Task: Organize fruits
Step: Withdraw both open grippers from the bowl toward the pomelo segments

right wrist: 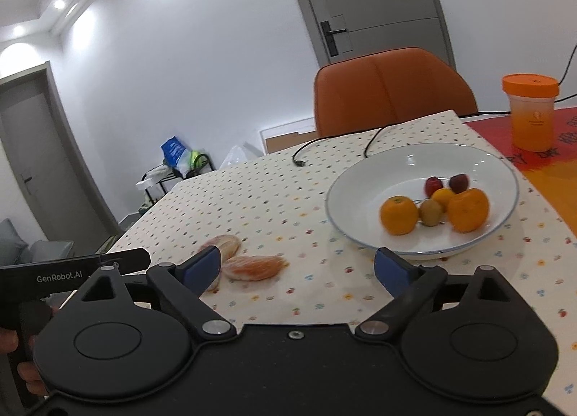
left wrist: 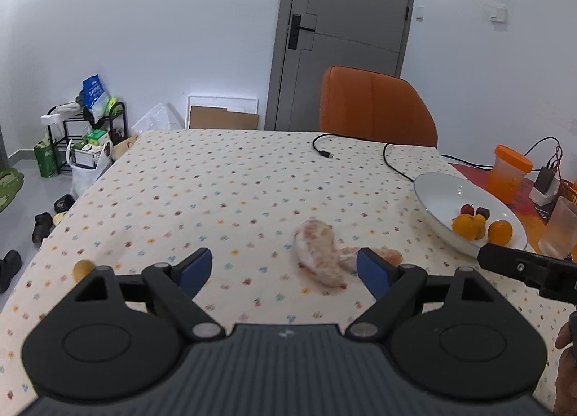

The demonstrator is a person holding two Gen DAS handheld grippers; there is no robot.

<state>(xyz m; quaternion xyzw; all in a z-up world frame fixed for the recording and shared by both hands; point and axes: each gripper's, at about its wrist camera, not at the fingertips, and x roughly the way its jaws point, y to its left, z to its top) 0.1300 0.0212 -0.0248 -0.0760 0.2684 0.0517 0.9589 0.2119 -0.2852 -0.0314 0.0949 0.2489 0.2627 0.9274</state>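
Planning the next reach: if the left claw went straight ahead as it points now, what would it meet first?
Probably the peeled citrus segments, lying on the tablecloth just beyond the open left claw, slightly toward its right finger. Depth is unclear; it might pass over them.

A table draped in a cream cloth dotted with small coloured flowers (left wrist: 223, 185) carries, near its front, two peeled pale-orange citrus segments (left wrist: 319, 253) lying side by side and touching, and off toward the left edge a single small round yellow fruit (left wrist: 83, 269). On the right stands a wide, shallow white bowl with a thin blue rim (right wrist: 360, 178), and a loose black cable with a plug end (left wrist: 322, 147) curls across the far side. Past the cloth's right edge a red-and-orange printed mat (right wrist: 533, 163) bears a translucent orange-lidded plastic jar (right wrist: 531, 111), with a frosted clear tumbler (left wrist: 559, 228) nearby.
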